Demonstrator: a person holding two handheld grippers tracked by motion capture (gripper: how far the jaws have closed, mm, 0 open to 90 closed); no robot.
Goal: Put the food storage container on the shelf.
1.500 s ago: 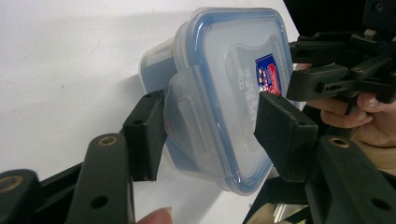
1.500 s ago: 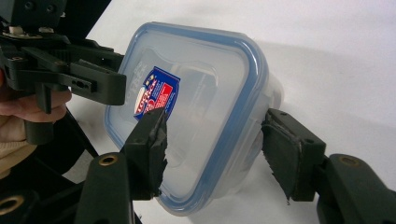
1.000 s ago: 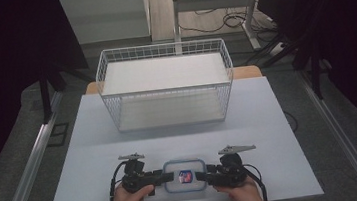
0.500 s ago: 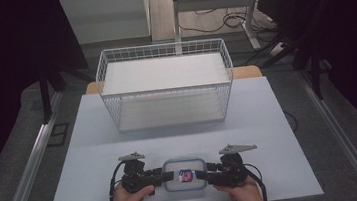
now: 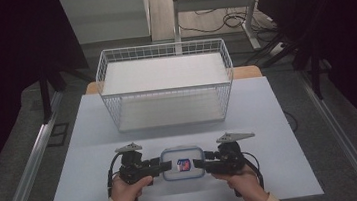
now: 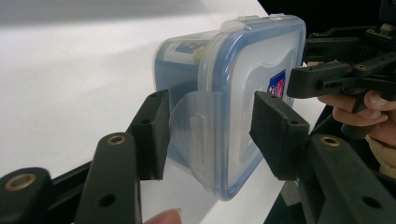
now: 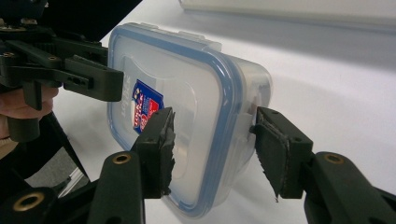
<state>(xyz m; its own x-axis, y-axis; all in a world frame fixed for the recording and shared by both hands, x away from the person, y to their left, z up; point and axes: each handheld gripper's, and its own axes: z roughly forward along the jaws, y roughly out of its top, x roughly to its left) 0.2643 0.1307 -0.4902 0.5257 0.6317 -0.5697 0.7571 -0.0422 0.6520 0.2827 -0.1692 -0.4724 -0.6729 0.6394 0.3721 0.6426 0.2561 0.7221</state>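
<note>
A clear plastic container (image 5: pixel 183 164) with a blue-rimmed lid and a red and blue label lies between both grippers near the table's front edge. My left gripper (image 5: pixel 166 165) straddles its left end. In the left gripper view the jaws stand on either side of the container (image 6: pixel 243 79) and its latch flap (image 6: pixel 194 133), with a small gap at the lid side. My right gripper (image 5: pixel 199 164) takes the right end. In the right gripper view its pads (image 7: pixel 161 140) press on the lid and base of the container (image 7: pixel 187 93).
A white wire basket (image 5: pixel 161 47) stands at the back middle of the white table (image 5: pixel 279 120). Metal rails run along both sides on the floor. A desk frame and cables lie beyond the table.
Hardly anything has moved. Both grippers stay at the container's two ends, and the container sits a touch farther from the front edge.
</note>
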